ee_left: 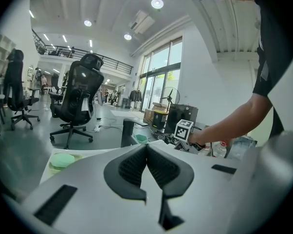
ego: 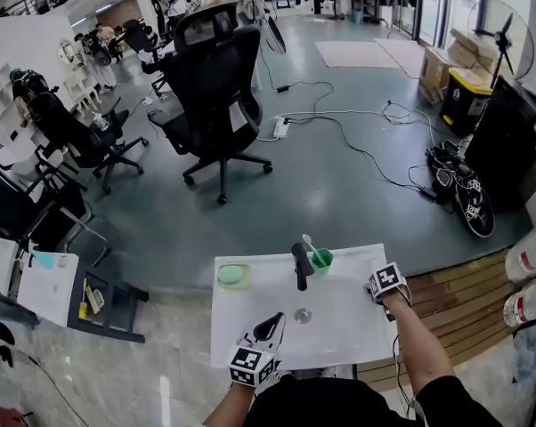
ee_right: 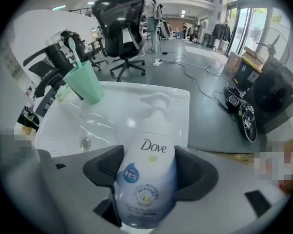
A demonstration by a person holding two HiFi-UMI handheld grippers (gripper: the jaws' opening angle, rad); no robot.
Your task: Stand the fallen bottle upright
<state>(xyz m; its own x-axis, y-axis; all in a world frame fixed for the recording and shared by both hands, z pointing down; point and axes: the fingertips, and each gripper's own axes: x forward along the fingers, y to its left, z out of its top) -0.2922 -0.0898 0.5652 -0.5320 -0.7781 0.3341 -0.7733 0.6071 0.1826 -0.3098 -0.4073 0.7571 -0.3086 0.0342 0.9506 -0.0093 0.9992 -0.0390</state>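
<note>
A white Dove pump bottle (ee_right: pixel 147 179) lies on its side on the right rim of the white sink (ee_right: pixel 137 96), its pump head (ee_right: pixel 156 102) pointing away from me. My right gripper (ee_right: pixel 150 169) points steeply down with its dark pads (ee_right: pixel 105 167) pressed against both sides of the bottle's body. In the head view the right gripper (ego: pixel 381 290) sits at the sink's right edge and hides the bottle. My left gripper (ee_left: pixel 146 147) is shut with nothing in it; it hovers near the sink's front edge (ego: pixel 270 326).
A black faucet (ego: pixel 301 265) stands at the back of the basin, with a green cup (ego: pixel 322 258) holding a toothbrush beside it and a green soap dish (ego: pixel 234 276) at the back left. The drain (ego: pixel 304 315) is mid-basin. Office chairs (ego: pixel 216 87) and cables lie beyond.
</note>
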